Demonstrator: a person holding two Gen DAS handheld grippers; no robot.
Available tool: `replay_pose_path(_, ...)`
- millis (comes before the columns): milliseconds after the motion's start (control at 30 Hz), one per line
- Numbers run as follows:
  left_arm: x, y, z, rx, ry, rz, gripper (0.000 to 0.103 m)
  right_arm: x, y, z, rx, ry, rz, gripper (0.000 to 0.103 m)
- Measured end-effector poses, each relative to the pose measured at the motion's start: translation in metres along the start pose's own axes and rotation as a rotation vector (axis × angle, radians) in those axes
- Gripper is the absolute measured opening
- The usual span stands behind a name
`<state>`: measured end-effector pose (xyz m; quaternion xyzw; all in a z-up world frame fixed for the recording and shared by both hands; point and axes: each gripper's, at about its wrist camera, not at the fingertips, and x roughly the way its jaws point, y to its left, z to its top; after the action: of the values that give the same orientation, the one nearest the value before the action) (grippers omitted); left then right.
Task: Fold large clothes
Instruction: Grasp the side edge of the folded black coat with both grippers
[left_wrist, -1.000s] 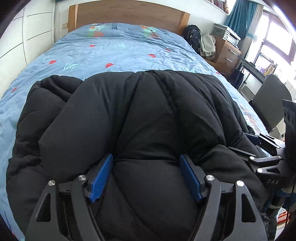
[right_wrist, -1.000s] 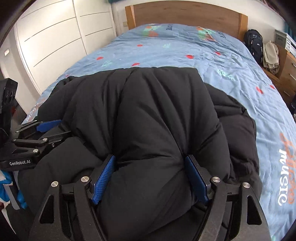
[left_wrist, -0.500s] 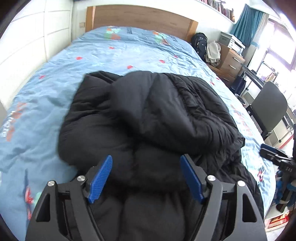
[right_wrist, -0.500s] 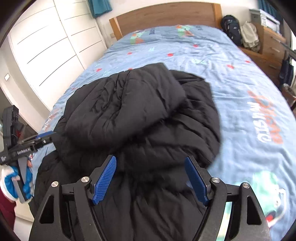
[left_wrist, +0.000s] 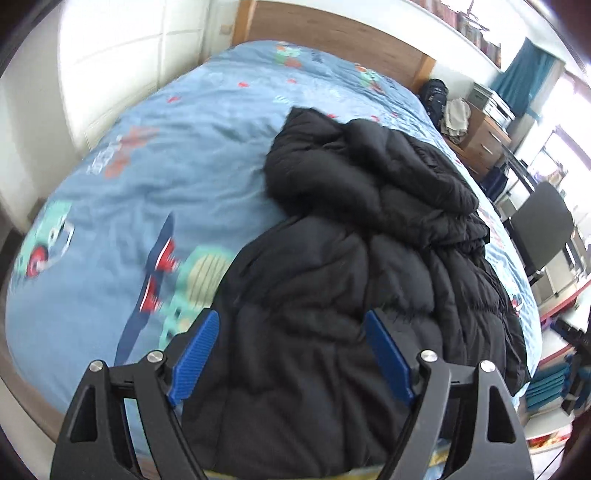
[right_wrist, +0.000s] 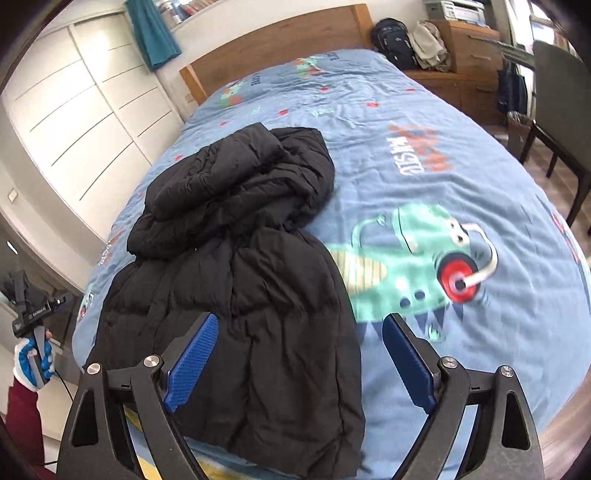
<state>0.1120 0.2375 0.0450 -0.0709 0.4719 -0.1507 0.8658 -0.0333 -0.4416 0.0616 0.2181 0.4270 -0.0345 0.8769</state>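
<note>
A large black puffer jacket (left_wrist: 369, 266) lies on the blue bedspread, its far part folded over into a thick bundle (left_wrist: 362, 166). It also shows in the right wrist view (right_wrist: 240, 258). My left gripper (left_wrist: 291, 354) is open and empty, held above the jacket's near hem. My right gripper (right_wrist: 299, 362) is open and empty, above the jacket's near right edge. The left gripper also shows far off at the left edge of the right wrist view (right_wrist: 37, 314).
The bed (right_wrist: 461, 166) has a blue cartoon-print cover and a wooden headboard (right_wrist: 280, 48). White wardrobe doors (right_wrist: 74, 122) stand to the left. A wooden dresser (left_wrist: 484, 144) with a backpack and a grey chair (left_wrist: 543, 225) stand to the right.
Both grippers have let go of the jacket's folded part, pulled back toward the foot of the bed and swung apart. The jacket now lies folded on the bed.
</note>
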Motion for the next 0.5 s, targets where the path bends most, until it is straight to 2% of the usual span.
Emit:
replay_pose_path(267, 0.011, 0.092, -0.05, -0.231, 0.048, -0.018, 0.081, 0.026, -0.04, -0.054, 0.199, 0.071, 0.082, 0.093)
replay_pose_path(400, 0.026, 0.123, -0.067, -0.353, 0.07, -0.059, 0.081, 0.045, -0.04, -0.066, 0.253, 0.1, 0.13, 0.093)
replay_pose_path(500, 0.044, 0.133, -0.078, -0.396, 0.11, -0.137, 0.081, 0.06, -0.039, -0.074, 0.277, 0.127, 0.152, 0.093)
